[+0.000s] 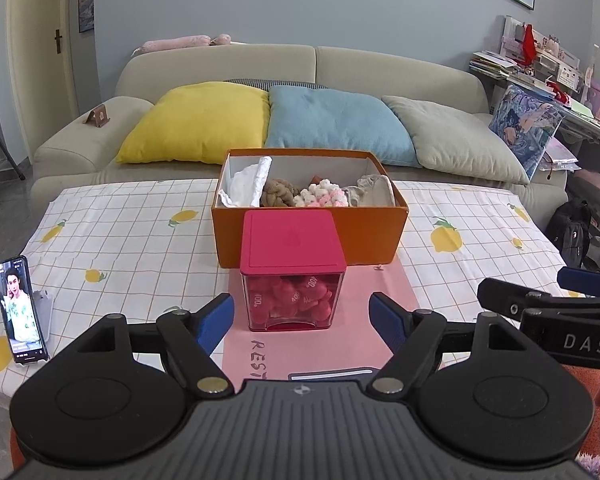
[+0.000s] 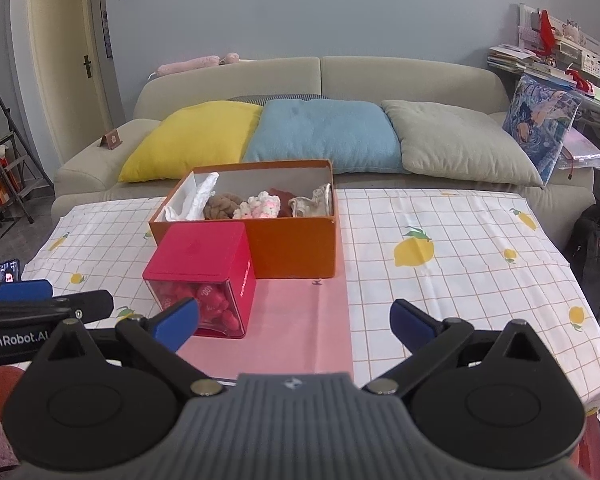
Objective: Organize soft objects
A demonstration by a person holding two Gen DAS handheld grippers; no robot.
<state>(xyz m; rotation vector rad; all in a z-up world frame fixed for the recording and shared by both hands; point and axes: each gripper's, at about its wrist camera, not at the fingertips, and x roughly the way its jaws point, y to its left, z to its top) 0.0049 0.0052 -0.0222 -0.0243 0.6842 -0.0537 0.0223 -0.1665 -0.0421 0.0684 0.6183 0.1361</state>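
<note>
Left gripper [image 1: 302, 318] spread, empty, flanking red-lidded clear cube [image 1: 293, 268] at twelve o'clock; right gripper [image 2: 294, 320] spread, empty. Risk: nudging cube against orange box [image 1: 312, 236] behind, or tipping it.

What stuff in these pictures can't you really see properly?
- Dark red thing in the orange box: mostly hidden behind the pink-and-white yarn, both views.
- Writing on the pink paper: cut off by the left gripper, left view.
- Phone: tiny and half behind the left gripper, right view.
</note>
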